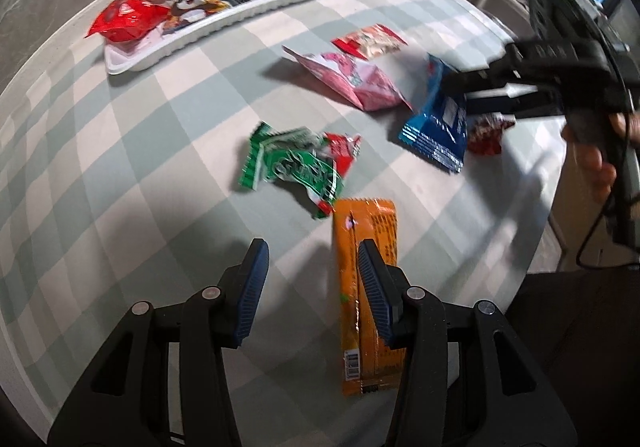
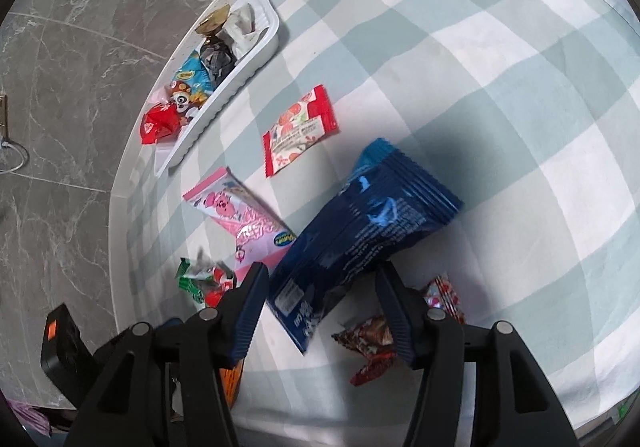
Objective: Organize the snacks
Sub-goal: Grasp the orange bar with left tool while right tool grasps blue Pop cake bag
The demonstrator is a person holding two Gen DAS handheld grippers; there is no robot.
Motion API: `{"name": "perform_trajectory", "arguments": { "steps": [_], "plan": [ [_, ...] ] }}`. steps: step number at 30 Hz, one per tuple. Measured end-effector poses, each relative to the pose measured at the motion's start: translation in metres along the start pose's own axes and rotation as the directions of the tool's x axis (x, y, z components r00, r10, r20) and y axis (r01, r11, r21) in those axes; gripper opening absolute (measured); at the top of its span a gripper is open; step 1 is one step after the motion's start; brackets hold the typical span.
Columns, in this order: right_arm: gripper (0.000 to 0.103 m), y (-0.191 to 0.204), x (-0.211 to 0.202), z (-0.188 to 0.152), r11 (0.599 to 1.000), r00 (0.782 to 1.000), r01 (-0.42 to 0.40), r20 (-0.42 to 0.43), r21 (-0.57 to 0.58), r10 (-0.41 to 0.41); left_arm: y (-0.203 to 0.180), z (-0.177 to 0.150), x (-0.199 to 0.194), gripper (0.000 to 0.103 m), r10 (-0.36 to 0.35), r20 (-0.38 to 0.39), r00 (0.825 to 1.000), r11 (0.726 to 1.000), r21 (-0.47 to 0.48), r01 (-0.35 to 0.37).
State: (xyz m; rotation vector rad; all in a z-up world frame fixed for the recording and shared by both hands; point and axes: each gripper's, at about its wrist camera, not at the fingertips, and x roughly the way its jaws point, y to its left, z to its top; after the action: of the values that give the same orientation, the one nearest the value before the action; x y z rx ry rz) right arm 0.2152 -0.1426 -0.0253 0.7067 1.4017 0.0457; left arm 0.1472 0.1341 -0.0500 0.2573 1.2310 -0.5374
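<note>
Jaws apart on both: right gripper (image 2: 320, 299) straddling blue packet (image 2: 360, 223), left gripper (image 1: 312, 283) beside orange packet (image 1: 366, 287); slippery foil risks squirting sideways.

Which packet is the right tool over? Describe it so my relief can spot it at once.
On the checked tablecloth, look away from the white tray toward the near edge. Between the open fingers of the right tool lies the blue snack bag, the only blue packet outside the tray and larger than the pink one beside it.

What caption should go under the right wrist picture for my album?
The right gripper hangs open over a blue snack bag on the checked tablecloth, the white tray already holding snacks.
</note>
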Motion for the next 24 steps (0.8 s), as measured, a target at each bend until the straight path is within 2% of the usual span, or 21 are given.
{"name": "perform_trajectory", "arguments": {
  "steps": [7,10,14,21,24],
  "plan": [
    [0.059,0.006,0.005,0.007,0.999,0.999,0.049,-0.003,-0.018,-0.049,-0.014,-0.006,0.008,0.046,-0.030,-0.033,0.999,0.998,0.062,0.032],
    [0.059,0.013,0.007,0.007,0.995,0.996,0.087,-0.004,-0.055,-0.088,-0.023,-0.009,0.011,0.046,-0.024,-0.047,0.999,0.993,0.116,0.029],
    [0.059,0.021,0.011,0.005,0.985,0.990,0.137,-0.002,-0.106,-0.138,-0.032,-0.010,0.017,0.046,-0.024,-0.060,0.998,0.989,0.143,0.032],
    [0.059,0.032,0.016,0.001,0.962,0.978,0.205,0.008,-0.178,-0.207,-0.048,-0.015,0.030,0.046,0.030,-0.087,0.996,0.979,0.203,-0.012],
    [0.057,0.037,0.018,-0.002,0.947,0.970,0.240,0.019,-0.215,-0.241,-0.053,-0.017,0.031,0.047,0.048,-0.077,0.996,0.974,0.225,-0.029]
  ]
}}
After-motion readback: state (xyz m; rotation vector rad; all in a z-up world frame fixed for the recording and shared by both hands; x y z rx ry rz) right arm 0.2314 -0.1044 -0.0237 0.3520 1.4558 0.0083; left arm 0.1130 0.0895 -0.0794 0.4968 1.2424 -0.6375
